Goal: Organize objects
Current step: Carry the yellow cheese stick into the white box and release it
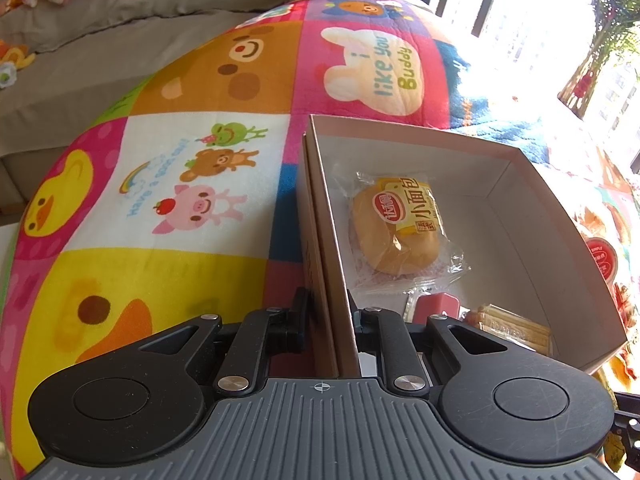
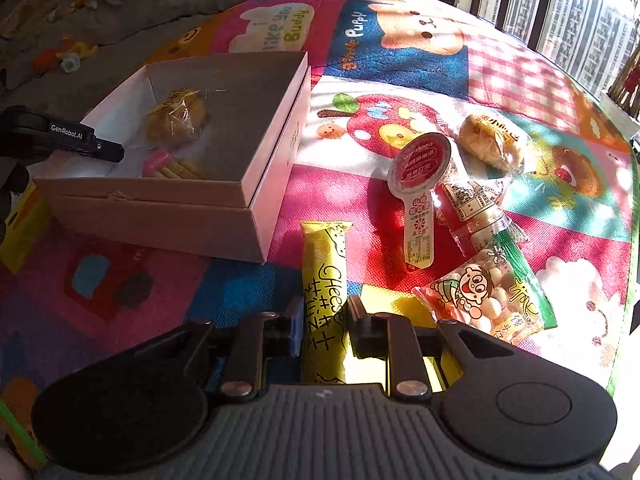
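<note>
A pale cardboard box (image 1: pixel 520 184) (image 2: pixel 276 160) lies open on the cartoon play mat. Inside are a wrapped bun (image 1: pixel 394 226) (image 2: pixel 176 118), a pink item (image 1: pixel 436 306) (image 2: pixel 156 162) and a biscuit pack (image 1: pixel 516 330). My left gripper (image 1: pixel 330 320) is shut on the box's left wall; it also shows in the right wrist view (image 2: pixel 68 140). My right gripper (image 2: pixel 322 322) is shut on a yellow "Cheese" stick pack (image 2: pixel 324 280). Loose on the mat lie a second bun (image 2: pixel 492 142), a red-lidded spoon-shaped snack (image 2: pixel 420 184), a clear candy pack (image 2: pixel 476 204) and a cartoon ball-snack bag (image 2: pixel 488 300).
A grey sofa (image 1: pixel 100 28) with scattered fabric and small toys lies behind the mat. Windows (image 2: pixel 560 12) stand at the far right, with a plant (image 1: pixel 600 40) beside them. The mat's right edge (image 2: pixel 628 240) runs close to the loose snacks.
</note>
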{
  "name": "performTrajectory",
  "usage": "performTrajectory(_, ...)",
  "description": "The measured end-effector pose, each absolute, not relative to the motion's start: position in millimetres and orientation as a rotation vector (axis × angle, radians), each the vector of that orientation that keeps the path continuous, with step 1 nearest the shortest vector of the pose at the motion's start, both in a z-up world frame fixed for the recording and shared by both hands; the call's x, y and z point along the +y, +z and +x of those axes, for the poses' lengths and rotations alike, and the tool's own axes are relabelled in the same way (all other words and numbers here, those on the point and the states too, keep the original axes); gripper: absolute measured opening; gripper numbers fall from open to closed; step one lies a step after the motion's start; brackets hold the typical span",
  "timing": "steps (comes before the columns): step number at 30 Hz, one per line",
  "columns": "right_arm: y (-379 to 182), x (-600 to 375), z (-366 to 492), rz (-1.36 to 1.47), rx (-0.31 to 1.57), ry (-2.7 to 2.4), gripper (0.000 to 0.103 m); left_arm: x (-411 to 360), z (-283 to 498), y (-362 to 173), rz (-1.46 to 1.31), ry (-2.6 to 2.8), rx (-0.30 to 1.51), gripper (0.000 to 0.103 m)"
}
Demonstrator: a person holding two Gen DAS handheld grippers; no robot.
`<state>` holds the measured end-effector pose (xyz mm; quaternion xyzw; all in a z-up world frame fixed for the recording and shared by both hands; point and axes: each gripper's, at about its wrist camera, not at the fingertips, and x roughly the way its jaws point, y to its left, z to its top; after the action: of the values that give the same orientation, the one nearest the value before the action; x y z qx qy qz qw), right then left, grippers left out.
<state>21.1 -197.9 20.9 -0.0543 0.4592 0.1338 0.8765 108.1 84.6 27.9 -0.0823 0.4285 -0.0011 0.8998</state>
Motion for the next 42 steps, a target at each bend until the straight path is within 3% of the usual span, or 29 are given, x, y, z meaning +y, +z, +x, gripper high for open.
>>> performTrajectory(9,79,-192,-20,-0.035,0.931,0.382,0.021,84,108,28,-0.174,-0.003,0.887,0.018)
performTrajectory(16,127,-169,0,0.096,0.836,0.505,0.021,83,109,28,-0.179,-0.003,0.885,0.018)
performTrajectory(29,75,-84,110,0.236,0.916,0.495,0.021,85,108,27,-0.195,-0.017,0.886,0.019)
performTrajectory(35,58,-71,125,0.305,0.966,0.530,0.025,87,108,27,-0.204,-0.022,0.886,0.020)
performTrajectory(42,74,-111,113,0.227,0.877,0.435,0.029,88,109,27,-0.206,-0.018,0.886,0.019)
